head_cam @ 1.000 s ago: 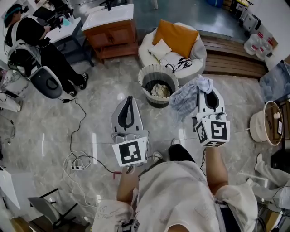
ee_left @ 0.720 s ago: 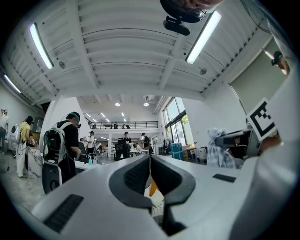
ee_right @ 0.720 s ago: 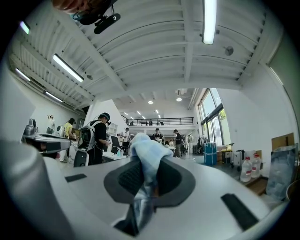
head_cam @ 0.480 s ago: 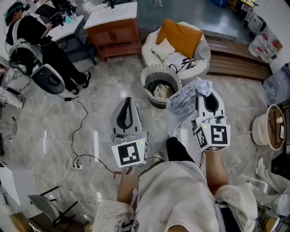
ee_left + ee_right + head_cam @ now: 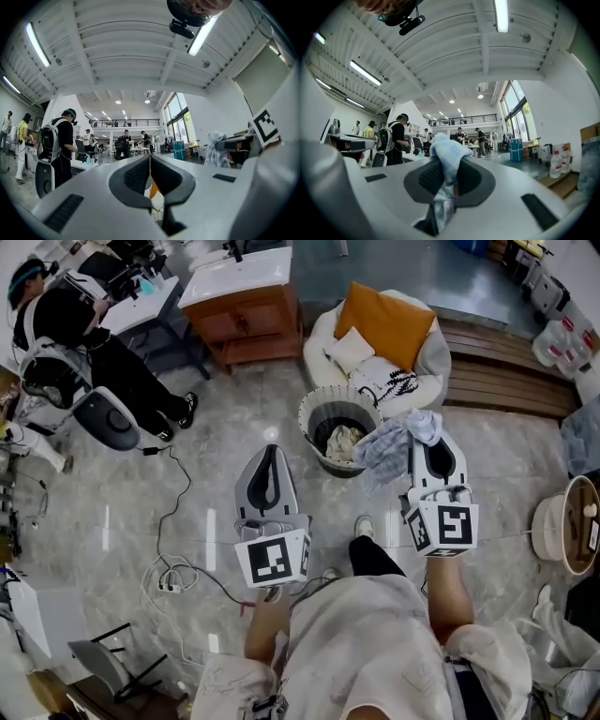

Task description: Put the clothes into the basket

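Note:
A round grey-and-white striped basket (image 5: 323,407) stands on the marble floor ahead, with pale clothes (image 5: 344,438) inside. My right gripper (image 5: 433,427) is shut on a light blue checked garment (image 5: 386,447), which hangs from its tip over the basket's right rim. In the right gripper view the garment (image 5: 445,164) is pinched between the two pads. My left gripper (image 5: 270,452) is held level to the left of the basket, shut, with nothing in it; in its own view its jaws (image 5: 150,161) meet.
A white armchair (image 5: 427,341) with orange and patterned cushions stands behind the basket. A wooden cabinet (image 5: 246,315) is at the back left, and a seated person (image 5: 80,329) at a desk. Cables (image 5: 173,573) lie on the floor at left. My shoe (image 5: 363,526) is below the basket.
Both grippers have moved forward toward the basket. The blue garment now hangs over the basket's right rim instead of to the right of it.

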Action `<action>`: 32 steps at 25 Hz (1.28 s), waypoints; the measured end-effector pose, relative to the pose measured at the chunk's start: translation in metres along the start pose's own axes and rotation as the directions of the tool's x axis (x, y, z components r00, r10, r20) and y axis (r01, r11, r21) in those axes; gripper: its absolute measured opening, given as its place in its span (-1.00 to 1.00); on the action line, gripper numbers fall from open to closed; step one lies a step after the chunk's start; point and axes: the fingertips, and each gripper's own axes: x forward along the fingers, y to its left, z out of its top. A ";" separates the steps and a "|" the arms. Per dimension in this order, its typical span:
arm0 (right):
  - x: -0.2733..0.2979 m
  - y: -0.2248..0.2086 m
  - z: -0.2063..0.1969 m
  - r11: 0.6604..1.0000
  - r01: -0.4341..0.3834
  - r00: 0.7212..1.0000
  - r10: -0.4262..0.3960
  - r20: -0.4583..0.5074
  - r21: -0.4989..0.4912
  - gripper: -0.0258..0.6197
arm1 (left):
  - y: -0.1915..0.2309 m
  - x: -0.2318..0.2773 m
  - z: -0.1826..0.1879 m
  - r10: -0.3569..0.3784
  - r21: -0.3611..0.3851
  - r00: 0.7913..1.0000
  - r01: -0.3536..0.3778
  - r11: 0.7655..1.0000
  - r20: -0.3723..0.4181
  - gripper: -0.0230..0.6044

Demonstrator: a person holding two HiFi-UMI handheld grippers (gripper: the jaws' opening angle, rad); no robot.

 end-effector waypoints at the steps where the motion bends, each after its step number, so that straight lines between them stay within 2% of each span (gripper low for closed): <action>1: 0.008 -0.006 -0.003 1.000 -0.003 1.000 0.003 -0.001 0.006 -0.83 | -0.003 0.010 -0.002 0.001 0.002 1.000 -0.001 1.000 -0.003 -0.90; 13: 0.091 -0.078 -0.013 0.996 -0.067 0.998 0.067 0.006 0.058 -0.83 | -0.038 0.113 -0.004 0.055 0.028 0.998 -0.054 0.998 -0.013 -0.90; 16: 0.108 -0.090 -0.014 0.994 -0.088 0.996 0.088 0.003 0.058 -0.83 | -0.046 0.130 -0.001 0.087 0.021 0.996 -0.087 0.996 0.001 -0.90; 19: 0.125 -0.094 -0.017 0.993 -0.108 0.994 0.108 0.004 0.037 -0.83 | -0.048 0.141 -0.001 0.124 0.038 0.992 -0.124 0.992 0.011 -0.90; 25: 0.159 -0.094 -0.025 0.991 -0.133 0.991 0.133 0.002 0.033 -0.83 | -0.034 0.165 -0.009 0.154 0.038 0.988 -0.153 0.987 -0.010 -0.90; 32: 0.194 -0.091 -0.042 0.993 -0.116 0.992 0.117 -0.039 0.027 -0.83 | -0.017 0.199 -0.031 0.133 0.002 0.991 -0.133 0.991 -0.018 -0.90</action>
